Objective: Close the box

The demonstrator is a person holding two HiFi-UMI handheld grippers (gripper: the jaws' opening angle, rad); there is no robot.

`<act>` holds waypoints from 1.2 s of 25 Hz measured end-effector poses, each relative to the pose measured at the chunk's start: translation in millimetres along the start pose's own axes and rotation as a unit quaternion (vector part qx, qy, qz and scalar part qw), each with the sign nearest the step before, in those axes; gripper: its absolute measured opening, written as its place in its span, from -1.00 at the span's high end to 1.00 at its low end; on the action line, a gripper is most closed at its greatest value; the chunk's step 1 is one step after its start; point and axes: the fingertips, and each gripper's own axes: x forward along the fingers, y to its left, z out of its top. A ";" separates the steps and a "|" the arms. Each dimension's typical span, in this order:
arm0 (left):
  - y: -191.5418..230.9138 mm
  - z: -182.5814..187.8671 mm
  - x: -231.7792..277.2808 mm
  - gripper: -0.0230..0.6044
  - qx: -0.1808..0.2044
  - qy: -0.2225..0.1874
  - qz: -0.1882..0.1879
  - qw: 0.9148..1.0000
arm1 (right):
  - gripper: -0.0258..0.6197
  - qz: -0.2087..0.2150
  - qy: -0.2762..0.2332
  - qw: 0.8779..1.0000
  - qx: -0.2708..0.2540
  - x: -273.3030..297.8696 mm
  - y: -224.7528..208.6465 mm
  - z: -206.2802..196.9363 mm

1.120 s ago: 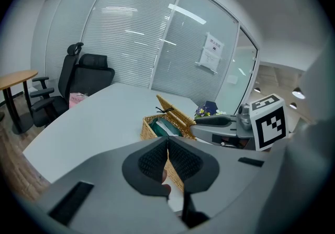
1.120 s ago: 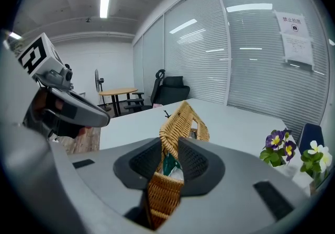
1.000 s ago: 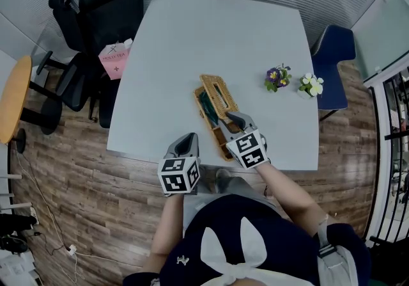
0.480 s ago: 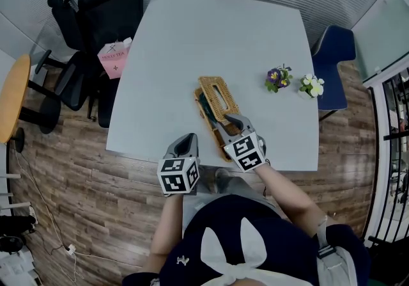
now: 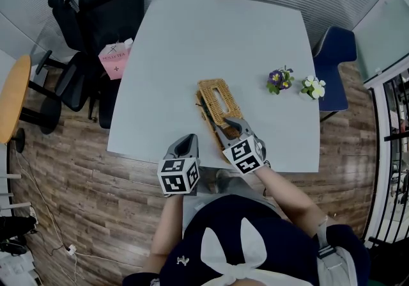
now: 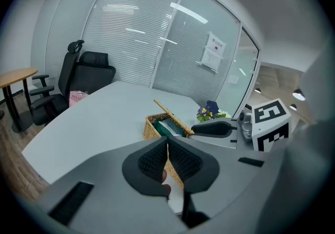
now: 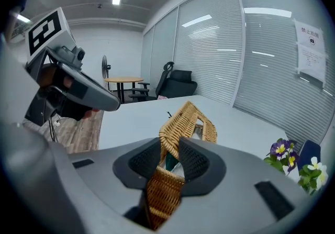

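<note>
Right tool (image 7: 168, 160) pinches the lid's (image 7: 191, 118) near edge to lower it onto the box (image 7: 162, 196), while left tool (image 6: 167, 157), pressed together and empty, hangs clear.

The box (image 6: 152, 129) is a long, tan wicker basket lying diagonally on the white tabletop (image 5: 192, 41), near its front edge, with green contents (image 6: 166, 127) showing inside. Its woven lid (image 5: 228, 109), which has 1 rectangular slot, is not yet down: it slants over the body, its near corner pinched by the right gripper (image 7: 168, 160).
</note>
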 end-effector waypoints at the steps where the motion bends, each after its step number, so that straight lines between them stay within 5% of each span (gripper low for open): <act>1: 0.3 0.3 0.0 0.84 0.000 0.000 0.001 1.000 | 0.57 0.001 0.002 1.000 -0.002 0.4 0.6 -1.2; 19: 12.9 1.8 -2.3 0.84 -0.006 -0.001 0.009 1.000 | 0.53 0.018 0.047 0.998 -0.042 20.7 20.0 -23.5; 30: 17.1 1.5 1.0 0.84 -0.006 0.002 0.013 1.000 | 0.51 0.032 0.059 0.998 -0.022 30.3 21.5 -35.5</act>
